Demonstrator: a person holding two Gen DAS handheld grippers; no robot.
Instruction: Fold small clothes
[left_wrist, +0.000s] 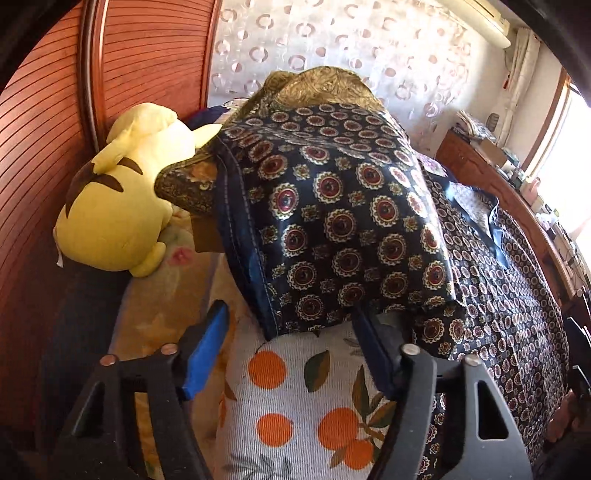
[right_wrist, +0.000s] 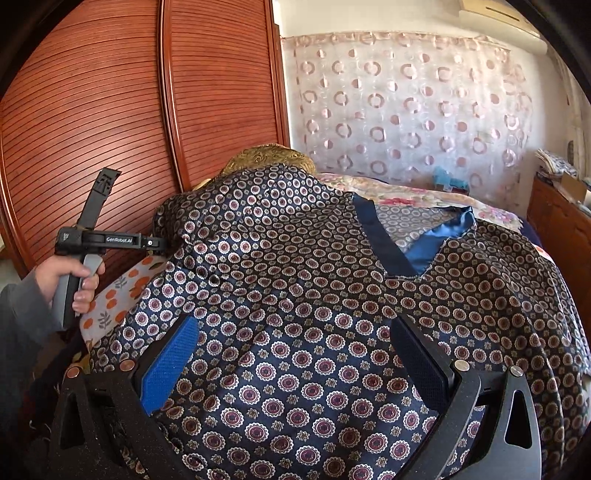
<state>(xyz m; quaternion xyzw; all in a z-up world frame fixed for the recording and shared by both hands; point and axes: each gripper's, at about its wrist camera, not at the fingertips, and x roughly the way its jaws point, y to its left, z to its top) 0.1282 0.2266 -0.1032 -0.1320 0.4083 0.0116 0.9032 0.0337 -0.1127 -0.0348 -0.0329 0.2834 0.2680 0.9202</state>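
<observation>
The step in hand looks like an early fold of the dark patterned top (right_wrist: 295, 295), which lies spread over the bed (right_wrist: 406, 192) with its blue-trimmed V neckline (right_wrist: 399, 254) toward the far side and one side of it draped up over a gold-patterned heap (left_wrist: 317, 85). The left gripper (left_wrist: 291, 354) stands with its jaws spread wide and nothing between them, hovering over an orange-print cloth (left_wrist: 288, 398) just below the garment's stitched edge (left_wrist: 243, 236); from the right wrist view the left hand (right_wrist: 70, 280) holds that tool at the top's left side. The right gripper (right_wrist: 295, 365) is likewise spread wide and empty, poised above the middle of the fabric (whether it touches the cloth I cannot tell). The next move probably calls for each claw to pinch an edge or corner, lift the slippery-looking satin, and bring it across toward the centre without dragging the layers underneath. Around this, a yellow plush toy (left_wrist: 125, 192) sits by the slatted wooden wardrobe doors (right_wrist: 110, 129), a sheer curtain with ring motifs (right_wrist: 406, 110) hangs behind the bed, and a wooden shelf (left_wrist: 517, 206) with clutter runs under the bright window.
</observation>
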